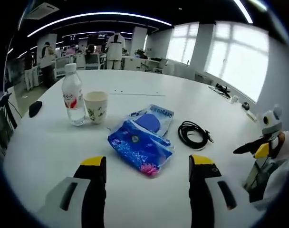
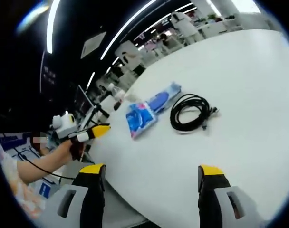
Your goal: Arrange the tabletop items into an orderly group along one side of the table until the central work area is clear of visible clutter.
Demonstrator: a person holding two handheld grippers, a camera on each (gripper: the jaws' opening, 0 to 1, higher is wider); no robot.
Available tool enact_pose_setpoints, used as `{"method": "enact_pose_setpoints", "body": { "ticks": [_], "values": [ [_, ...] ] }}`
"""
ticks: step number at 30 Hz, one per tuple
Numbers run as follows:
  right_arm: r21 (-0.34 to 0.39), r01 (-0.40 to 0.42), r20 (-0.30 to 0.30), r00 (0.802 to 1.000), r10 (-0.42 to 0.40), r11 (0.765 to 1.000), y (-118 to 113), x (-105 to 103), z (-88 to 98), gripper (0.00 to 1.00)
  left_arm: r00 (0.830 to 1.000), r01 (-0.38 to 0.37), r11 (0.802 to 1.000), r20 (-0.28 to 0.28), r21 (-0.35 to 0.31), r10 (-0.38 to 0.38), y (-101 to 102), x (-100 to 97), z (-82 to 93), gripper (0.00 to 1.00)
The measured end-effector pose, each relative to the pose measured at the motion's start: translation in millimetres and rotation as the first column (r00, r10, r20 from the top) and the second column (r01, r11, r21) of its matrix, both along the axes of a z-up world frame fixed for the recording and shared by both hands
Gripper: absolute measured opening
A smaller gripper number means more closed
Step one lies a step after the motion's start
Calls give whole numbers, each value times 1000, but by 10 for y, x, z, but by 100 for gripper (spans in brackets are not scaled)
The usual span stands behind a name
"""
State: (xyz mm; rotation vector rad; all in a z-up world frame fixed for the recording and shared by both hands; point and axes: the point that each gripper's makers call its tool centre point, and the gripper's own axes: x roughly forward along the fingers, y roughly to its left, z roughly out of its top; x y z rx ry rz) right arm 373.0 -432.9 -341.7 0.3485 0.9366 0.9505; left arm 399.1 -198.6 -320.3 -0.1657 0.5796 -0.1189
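On the white table [image 1: 144, 199] a clear water bottle [image 1: 73, 97] with a red label stands next to a paper cup [image 1: 96, 107] at the far left. A blue patterned packet [image 1: 139, 147] lies in the middle, partly over a second blue pouch [image 1: 156, 118]. To their right lies a coiled black cable [image 1: 194, 134]. My left gripper [image 1: 147, 164] stands open just short of the packet, holding nothing. My right gripper [image 2: 151, 172] is open above the bare table [image 2: 239, 71], near the cable [image 2: 189, 111] and the packet [image 2: 139, 118]. A hand holds the left gripper [image 2: 98, 131] at the table's edge.
A small black object [image 1: 35, 108] lies near the table's left rim, and dark items [image 1: 223, 90] sit at the far right rim. The right gripper [image 1: 256, 149] comes in from the right. Behind the table are office desks, people and bright windows.
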Motion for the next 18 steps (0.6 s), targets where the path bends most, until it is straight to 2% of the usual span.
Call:
{"method": "enact_pose_setpoints", "body": {
  "ticks": [7, 10, 14, 18],
  "values": [
    [-26, -45, -28, 999, 44, 999, 199, -76, -61, 80, 1000, 15, 1000, -18, 23, -14, 125, 107, -60, 67],
    [-24, -52, -36, 998, 51, 998, 293, -27, -85, 79, 999, 35, 999, -23, 34, -34, 216, 232, -84, 67],
    [-21, -58, -69, 996, 56, 998, 515, -9, -147, 76, 997, 62, 996, -41, 59, -59, 359, 389, -170, 65],
    [-5, -80, -84, 993, 79, 997, 818, -50, -133, 74, 998, 48, 997, -39, 60, -46, 478, 496, -129, 63]
  ]
}}
